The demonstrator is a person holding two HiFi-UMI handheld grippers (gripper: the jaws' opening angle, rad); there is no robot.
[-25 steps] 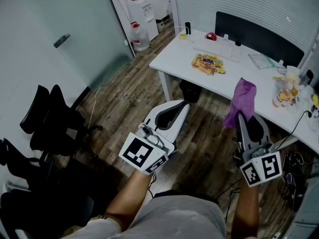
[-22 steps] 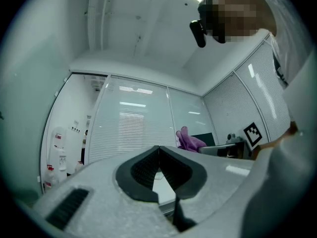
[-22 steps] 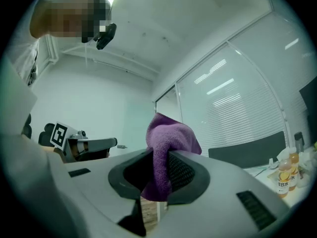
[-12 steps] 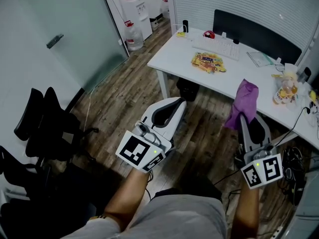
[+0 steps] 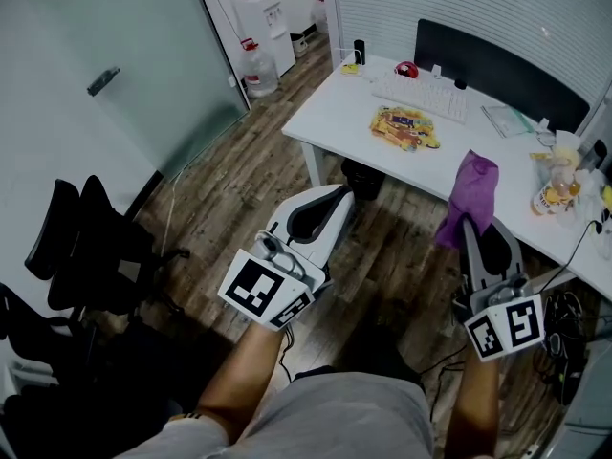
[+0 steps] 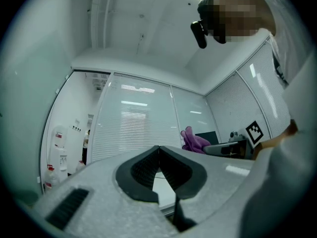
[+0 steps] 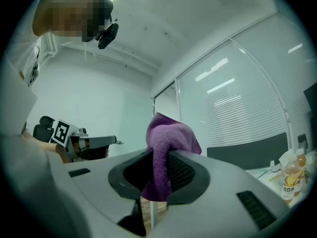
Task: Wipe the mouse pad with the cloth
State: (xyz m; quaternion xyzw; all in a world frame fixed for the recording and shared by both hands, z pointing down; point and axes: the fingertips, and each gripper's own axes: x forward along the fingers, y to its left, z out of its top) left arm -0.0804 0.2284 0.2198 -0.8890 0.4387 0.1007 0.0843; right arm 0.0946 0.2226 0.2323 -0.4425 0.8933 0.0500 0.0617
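A purple cloth [image 5: 468, 194] hangs between the jaws of my right gripper [image 5: 469, 226], which is shut on it and held up in the air in front of the desk. In the right gripper view the cloth [image 7: 167, 145] bulges above the jaws. A yellow patterned mouse pad [image 5: 405, 127] lies on the white desk [image 5: 335, 113], well ahead of both grippers. My left gripper [image 5: 337, 199] is shut with nothing in it, held over the wooden floor; its jaw tips meet in the left gripper view [image 6: 159, 148].
On the desk are a white keyboard [image 5: 421, 96], a red mouse [image 5: 405, 69], bottles [image 5: 553, 194] at the right and a dark panel [image 5: 497, 70] behind. Black office chairs [image 5: 91, 247] stand at the left. A water dispenser [image 5: 263, 17] is by the glass wall.
Both grippers hold nearly the same pose, the cloth still in the right one. The head view has shifted slightly, so the desk sits a little differently in the picture.
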